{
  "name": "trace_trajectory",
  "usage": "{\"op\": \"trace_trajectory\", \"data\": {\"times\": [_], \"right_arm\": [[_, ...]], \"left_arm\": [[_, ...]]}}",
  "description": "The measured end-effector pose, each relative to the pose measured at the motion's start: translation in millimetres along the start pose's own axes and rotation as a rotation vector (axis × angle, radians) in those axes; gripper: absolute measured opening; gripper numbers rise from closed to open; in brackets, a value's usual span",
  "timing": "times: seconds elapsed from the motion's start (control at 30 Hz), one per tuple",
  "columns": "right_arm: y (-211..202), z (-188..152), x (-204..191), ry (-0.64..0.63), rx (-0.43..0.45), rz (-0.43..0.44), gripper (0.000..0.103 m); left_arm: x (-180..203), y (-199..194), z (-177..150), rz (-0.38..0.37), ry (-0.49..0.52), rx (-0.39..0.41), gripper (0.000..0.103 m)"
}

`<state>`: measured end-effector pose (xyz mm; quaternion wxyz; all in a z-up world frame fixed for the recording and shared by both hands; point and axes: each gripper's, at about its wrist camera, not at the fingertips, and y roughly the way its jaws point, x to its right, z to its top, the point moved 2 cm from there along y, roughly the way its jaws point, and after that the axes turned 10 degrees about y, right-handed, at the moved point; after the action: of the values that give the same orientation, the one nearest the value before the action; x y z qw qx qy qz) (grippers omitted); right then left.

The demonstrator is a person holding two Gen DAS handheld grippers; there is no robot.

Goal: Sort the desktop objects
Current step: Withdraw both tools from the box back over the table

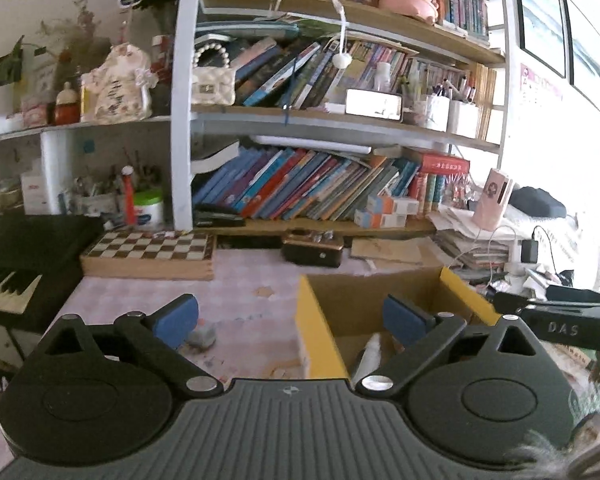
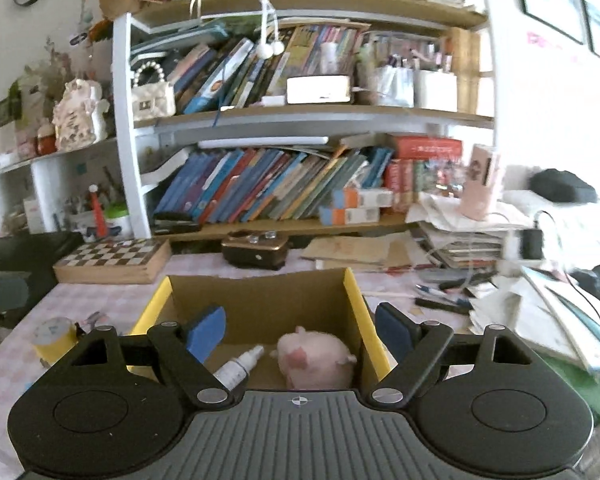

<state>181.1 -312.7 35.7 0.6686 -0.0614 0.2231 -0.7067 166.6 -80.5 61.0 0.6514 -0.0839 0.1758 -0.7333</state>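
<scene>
Both tongs stand wide apart with nothing between their blue pads. The right tongs (image 2: 300, 334) hang over the open cardboard box (image 2: 260, 292), where a pink plush toy (image 2: 316, 354) and a small white bottle (image 2: 240, 366) lie side by side just below and ahead of them. The left tongs (image 1: 290, 316) straddle the box's yellow left wall; a small grey lump (image 1: 202, 336) lies on the desk (image 1: 240, 292) beside their left pad.

Pink plush (image 2: 314, 354), bottle (image 2: 240, 366) inside box (image 2: 260, 300)
</scene>
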Motion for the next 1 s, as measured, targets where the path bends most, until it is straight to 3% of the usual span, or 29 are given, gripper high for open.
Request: {"op": "trace_trajectory", "data": {"times": [0.63, 1.0], "right_arm": [[-82, -97, -55, 0.021, -0.106, -0.090, 0.086], [-94, -135, -81, 0.002, -0.265, -0.071, 0.088]], "left_arm": [[-44, -74, -88, 0.007, -0.026, -0.100, 0.103], [-41, -92, -121, -0.040, -0.005, -0.197, 0.103]]}}
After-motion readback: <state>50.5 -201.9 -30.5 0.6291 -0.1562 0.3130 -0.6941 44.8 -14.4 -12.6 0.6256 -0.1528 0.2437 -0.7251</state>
